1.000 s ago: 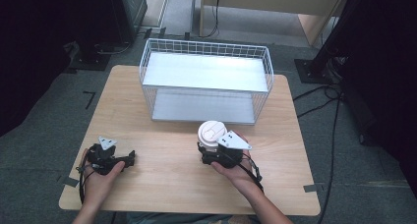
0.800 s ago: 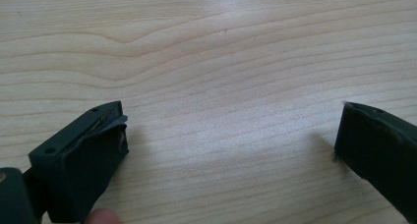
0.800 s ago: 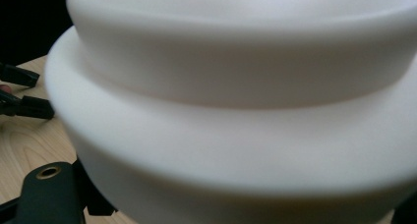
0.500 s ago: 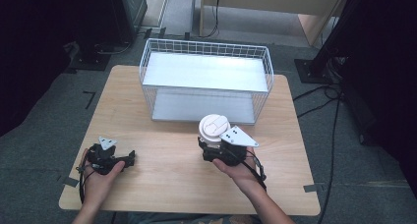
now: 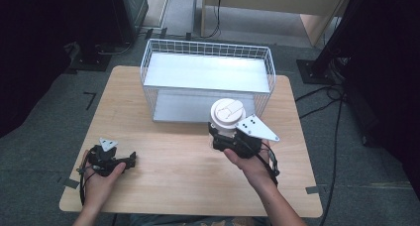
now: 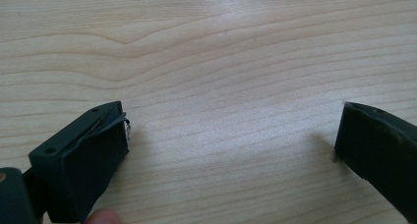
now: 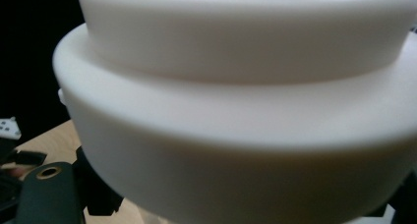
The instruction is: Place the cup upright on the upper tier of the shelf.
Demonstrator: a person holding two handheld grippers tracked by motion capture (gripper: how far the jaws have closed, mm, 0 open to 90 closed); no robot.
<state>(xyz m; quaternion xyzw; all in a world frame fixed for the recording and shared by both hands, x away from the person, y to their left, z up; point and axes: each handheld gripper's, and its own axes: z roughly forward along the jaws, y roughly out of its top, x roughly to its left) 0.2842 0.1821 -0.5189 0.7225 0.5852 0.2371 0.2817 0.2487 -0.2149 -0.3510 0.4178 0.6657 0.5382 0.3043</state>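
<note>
A white lidded cup [image 5: 227,112] hangs above the table just in front of the wire basket [image 5: 208,45], with my right gripper [image 5: 221,135] shut on its body below the lid. In the right gripper view the lid [image 7: 236,111] looms very close and one black finger [image 7: 49,194] shows at the lower left. My left gripper [image 5: 131,160] rests on the wooden table [image 5: 173,186] at the near left. Its jaws stand open [image 6: 231,130] over bare wood, with nothing between the fingers [image 6: 93,145].
The white wire basket stands at the back middle of the table and has a pale flat bottom [image 5: 198,107]. Dark stands and cables [image 5: 341,112] lie on the grey floor around the table. A pale wooden cabinet [image 5: 317,18] stands beyond.
My right gripper has carried the cup up and a little to the right, closer to the basket's front wall. The left gripper has stayed still.
</note>
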